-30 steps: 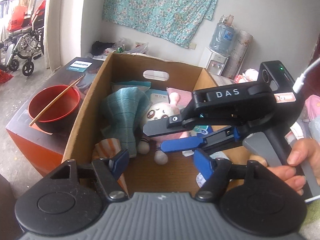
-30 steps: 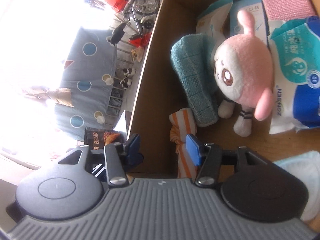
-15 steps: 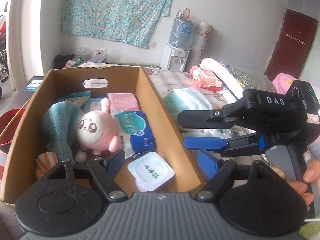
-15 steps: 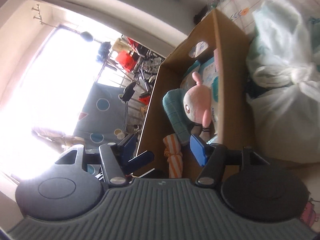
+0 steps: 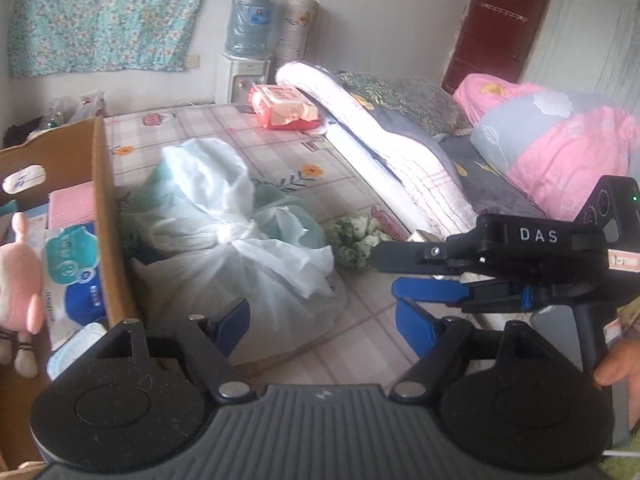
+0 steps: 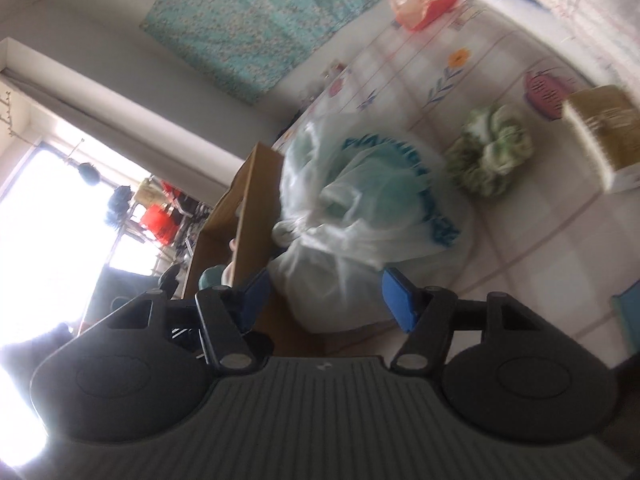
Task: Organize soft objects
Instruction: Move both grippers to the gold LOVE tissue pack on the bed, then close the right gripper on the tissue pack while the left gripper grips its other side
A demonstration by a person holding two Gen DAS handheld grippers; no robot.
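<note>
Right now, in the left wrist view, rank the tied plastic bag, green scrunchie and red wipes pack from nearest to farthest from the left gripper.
1. Tied plastic bag, just ahead, beside the box.
2. Green scrunchie, further on, right of the bag.
3. Red wipes pack, far back on the bed.

A home bedroom: bed mattress (image 5: 352, 176), pillows (image 5: 560, 148), water dispenser (image 5: 242, 76).

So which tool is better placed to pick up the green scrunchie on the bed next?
Probably the right tool. In the left wrist view its open fingers point at the green scrunchie, tips beside it. The left tool faces the tied plastic bag instead.
</note>
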